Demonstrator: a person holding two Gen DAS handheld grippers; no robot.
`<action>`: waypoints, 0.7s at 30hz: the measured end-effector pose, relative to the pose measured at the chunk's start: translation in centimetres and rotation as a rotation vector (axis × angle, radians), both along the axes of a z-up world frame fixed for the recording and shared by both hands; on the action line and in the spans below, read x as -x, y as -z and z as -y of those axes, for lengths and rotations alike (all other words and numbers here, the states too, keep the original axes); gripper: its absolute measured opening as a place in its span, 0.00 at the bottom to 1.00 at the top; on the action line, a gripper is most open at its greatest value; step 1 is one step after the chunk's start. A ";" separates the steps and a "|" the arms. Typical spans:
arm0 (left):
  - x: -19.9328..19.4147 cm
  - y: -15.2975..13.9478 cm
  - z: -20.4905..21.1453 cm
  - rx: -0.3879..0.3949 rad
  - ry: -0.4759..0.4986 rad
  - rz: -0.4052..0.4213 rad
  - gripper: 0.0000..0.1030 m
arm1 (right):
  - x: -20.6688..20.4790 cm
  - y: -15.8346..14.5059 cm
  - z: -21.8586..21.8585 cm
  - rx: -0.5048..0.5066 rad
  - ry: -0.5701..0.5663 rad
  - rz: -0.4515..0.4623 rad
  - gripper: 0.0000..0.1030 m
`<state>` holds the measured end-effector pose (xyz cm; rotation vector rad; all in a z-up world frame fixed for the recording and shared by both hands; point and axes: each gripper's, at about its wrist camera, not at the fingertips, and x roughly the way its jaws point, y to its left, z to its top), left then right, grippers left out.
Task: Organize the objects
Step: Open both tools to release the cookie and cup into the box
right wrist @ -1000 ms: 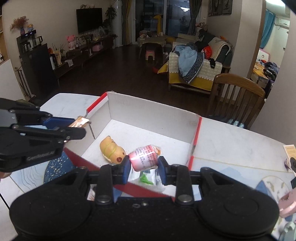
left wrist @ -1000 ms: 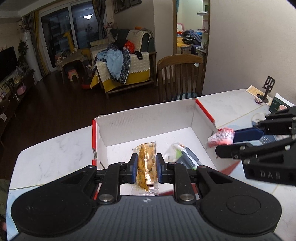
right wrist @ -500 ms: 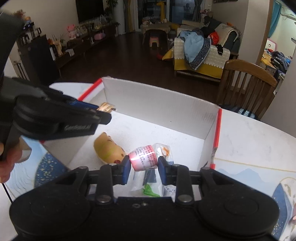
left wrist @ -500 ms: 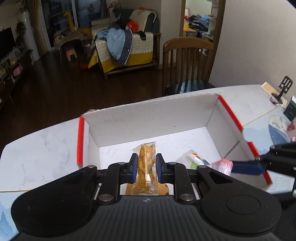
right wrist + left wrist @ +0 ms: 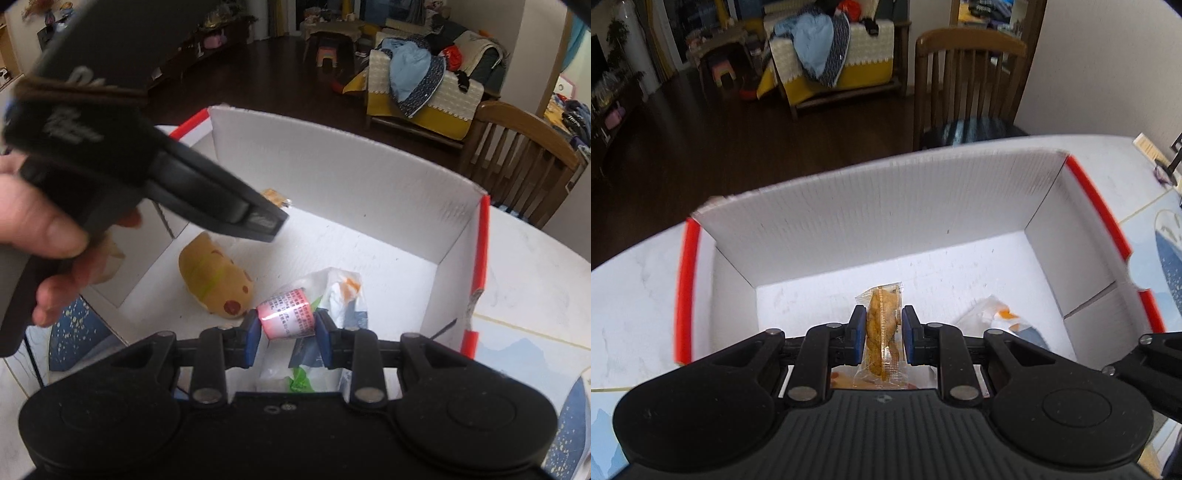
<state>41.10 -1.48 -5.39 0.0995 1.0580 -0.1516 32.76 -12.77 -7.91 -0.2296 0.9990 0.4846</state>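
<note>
The left gripper, low in the frame's centre, is clamped on a wrapped snack above the white box's floor, while the right gripper pinches a pink packet over a plastic bag beside the yellow toy. With both tools crowding the same box, I'd worry they bump each other, or that the packet rolls off the slippery bag once dropped.

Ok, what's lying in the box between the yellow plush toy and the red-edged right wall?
In the right wrist view, a clear plastic packet lies on the box floor between the yellow plush toy and that wall.
</note>
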 end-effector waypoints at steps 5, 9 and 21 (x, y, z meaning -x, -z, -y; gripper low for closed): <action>-0.6 1.4 0.5 -0.035 0.022 -0.070 0.19 | -0.2 0.2 0.1 -0.014 0.003 -0.019 0.32; -0.8 2.0 0.4 -0.033 0.022 -0.116 0.19 | -0.3 0.3 0.2 -0.017 0.008 -0.026 0.34; -0.3 2.0 -0.5 0.015 -0.025 -0.144 0.28 | -0.7 0.4 1.0 -0.017 0.072 -0.054 0.50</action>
